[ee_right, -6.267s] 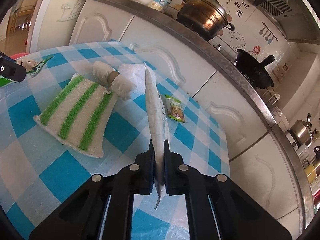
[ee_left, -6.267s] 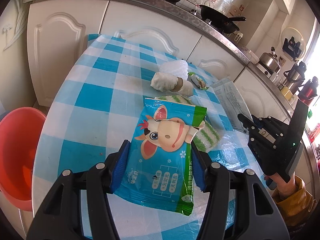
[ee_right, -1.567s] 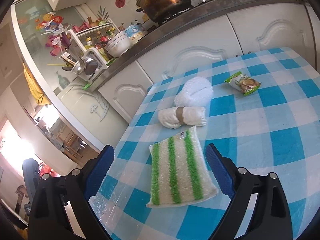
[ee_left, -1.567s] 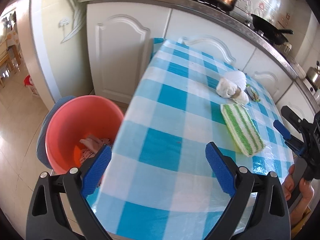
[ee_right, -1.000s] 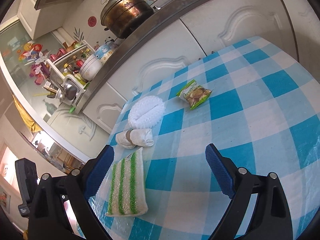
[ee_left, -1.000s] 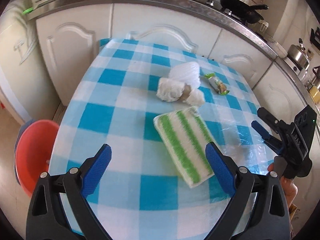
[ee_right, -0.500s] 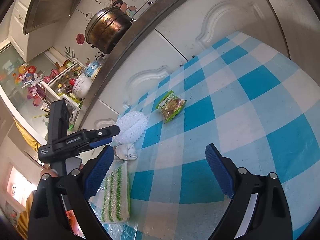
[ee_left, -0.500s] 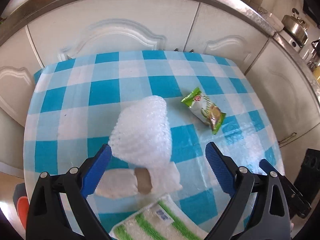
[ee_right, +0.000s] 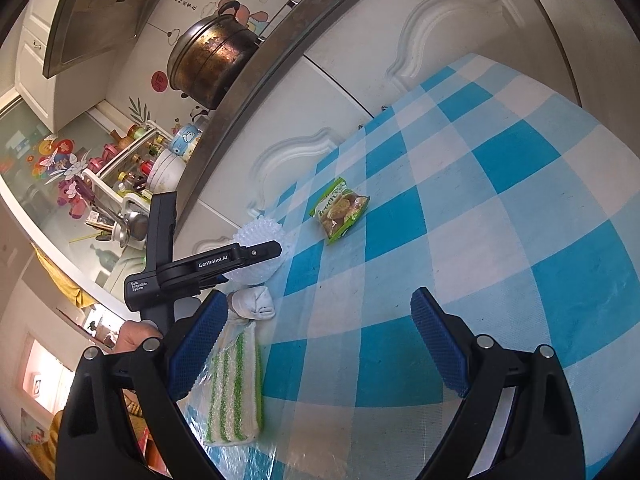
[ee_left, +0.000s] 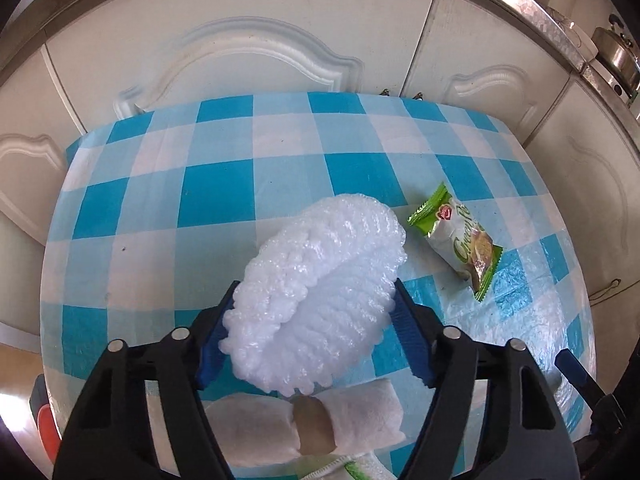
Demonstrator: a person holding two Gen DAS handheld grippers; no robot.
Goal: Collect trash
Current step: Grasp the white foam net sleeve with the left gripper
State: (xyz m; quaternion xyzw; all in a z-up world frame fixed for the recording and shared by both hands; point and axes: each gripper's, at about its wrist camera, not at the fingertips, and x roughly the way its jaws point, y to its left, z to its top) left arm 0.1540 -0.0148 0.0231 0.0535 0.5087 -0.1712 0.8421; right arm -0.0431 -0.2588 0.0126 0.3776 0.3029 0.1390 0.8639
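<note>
A white foam fruit net [ee_left: 320, 288] sits between the blue pads of my left gripper [ee_left: 314, 332], which has closed on it just above the checked table; it also shows in the right wrist view [ee_right: 260, 254]. A green snack wrapper [ee_left: 464, 244] lies on the table to its right, and shows in the right wrist view [ee_right: 340, 210]. My right gripper [ee_right: 320, 344] is open and empty above the table, well short of the wrapper.
A rolled white cloth with a brown band [ee_left: 308, 426] lies just below the foam net. A green-striped sponge cloth [ee_right: 234, 392] lies near the table's left edge. White cabinet doors [ee_left: 260, 44] stand behind the blue checked table [ee_left: 216, 200]. A red bin edge [ee_left: 46, 424] shows at lower left.
My left gripper moved forward onto the foam net and its jaws closed in from wide open to grip it. My right gripper drifted slightly and stayed open.
</note>
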